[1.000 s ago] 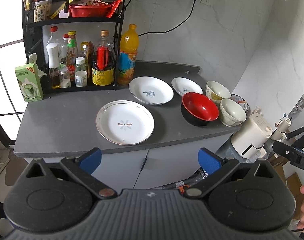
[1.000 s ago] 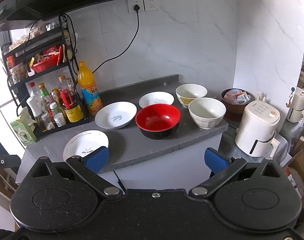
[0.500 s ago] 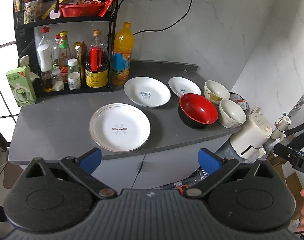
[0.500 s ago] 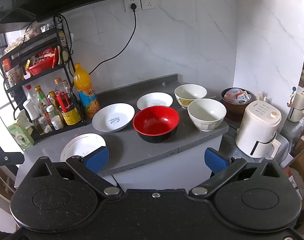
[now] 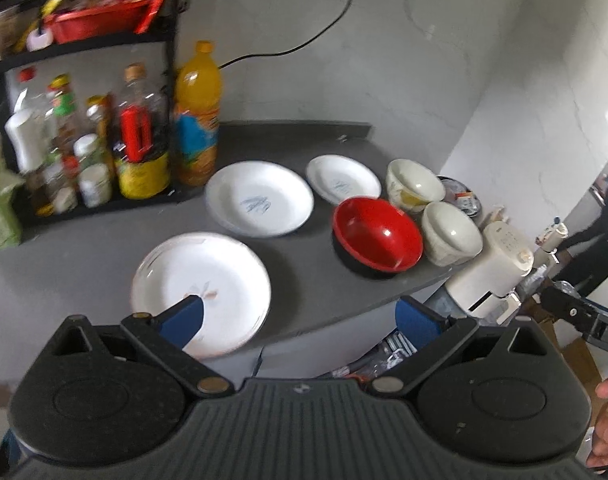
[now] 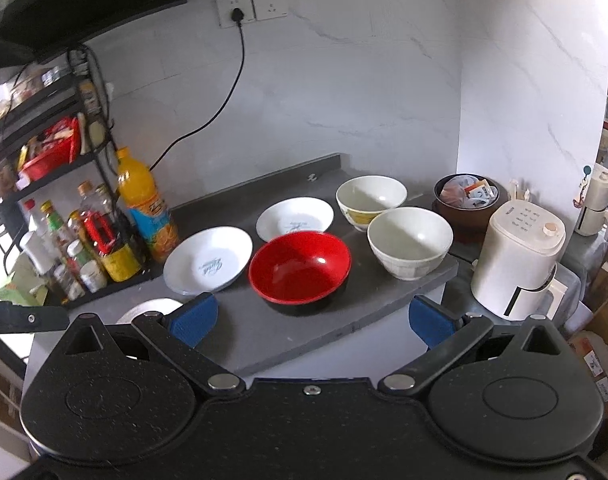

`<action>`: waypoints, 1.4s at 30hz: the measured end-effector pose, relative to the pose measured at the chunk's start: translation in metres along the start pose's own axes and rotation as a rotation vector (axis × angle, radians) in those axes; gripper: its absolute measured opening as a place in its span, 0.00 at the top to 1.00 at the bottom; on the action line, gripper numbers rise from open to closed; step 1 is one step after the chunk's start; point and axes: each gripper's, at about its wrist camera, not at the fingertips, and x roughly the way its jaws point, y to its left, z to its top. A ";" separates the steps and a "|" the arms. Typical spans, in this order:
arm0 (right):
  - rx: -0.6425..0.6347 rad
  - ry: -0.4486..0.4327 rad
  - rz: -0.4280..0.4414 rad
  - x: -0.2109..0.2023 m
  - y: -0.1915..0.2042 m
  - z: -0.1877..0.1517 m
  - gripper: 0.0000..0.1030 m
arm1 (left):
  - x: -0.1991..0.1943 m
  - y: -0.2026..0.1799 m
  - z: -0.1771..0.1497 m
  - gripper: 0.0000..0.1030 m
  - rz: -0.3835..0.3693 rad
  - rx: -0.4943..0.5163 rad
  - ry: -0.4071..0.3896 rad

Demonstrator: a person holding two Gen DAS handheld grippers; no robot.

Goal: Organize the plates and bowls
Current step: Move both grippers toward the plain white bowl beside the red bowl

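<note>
Grey counter [image 6: 263,336], blue-logo plates [image 6: 207,266], script unreadable, red bowl [image 6: 299,266], both jaws wide, empty.

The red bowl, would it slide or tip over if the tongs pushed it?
The red bowl looks glossy, so it would probably slide on the smooth grey counter. It sits wide and low, so tipping seems unlikely. It stands near the counter's front edge, so a hard push might send it off.

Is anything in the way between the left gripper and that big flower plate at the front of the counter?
Nothing visible. The left gripper, jaws open, faces the flower plate with only bare counter around it.
</note>
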 end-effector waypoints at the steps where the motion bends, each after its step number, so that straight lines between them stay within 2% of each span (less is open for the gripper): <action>1: 0.003 -0.002 -0.004 0.004 0.000 0.002 0.00 | 0.007 -0.001 0.007 0.02 -0.007 0.008 -0.002; 9: 0.066 0.004 -0.066 0.049 0.007 0.018 0.00 | 0.066 0.002 0.054 0.02 -0.050 0.060 0.024; 17: 0.138 0.005 -0.138 0.087 0.012 0.029 0.01 | 0.111 0.010 0.086 0.03 -0.089 0.084 0.053; 20: 0.166 0.004 -0.171 0.097 0.009 0.030 0.05 | 0.127 0.010 0.091 0.03 -0.103 0.112 0.061; 22: 0.188 -0.001 -0.188 0.101 0.006 0.029 0.13 | 0.137 0.007 0.092 0.04 -0.104 0.137 0.062; 27: 0.224 -0.015 -0.264 0.109 -0.006 0.027 0.24 | 0.159 -0.003 0.091 0.11 -0.148 0.146 0.104; 32: 0.248 0.001 -0.296 0.118 -0.023 0.026 0.25 | 0.173 -0.017 0.094 0.11 -0.181 0.161 0.115; 35: 0.251 0.022 -0.320 0.128 -0.033 0.027 0.27 | 0.182 -0.029 0.095 0.12 -0.176 0.169 0.110; 40: 0.282 0.037 -0.302 0.150 -0.061 0.029 0.29 | 0.202 -0.052 0.098 0.13 -0.179 0.155 0.121; 42: 0.288 0.050 -0.297 0.161 -0.074 0.029 0.33 | 0.211 -0.064 0.099 0.12 -0.172 0.153 0.117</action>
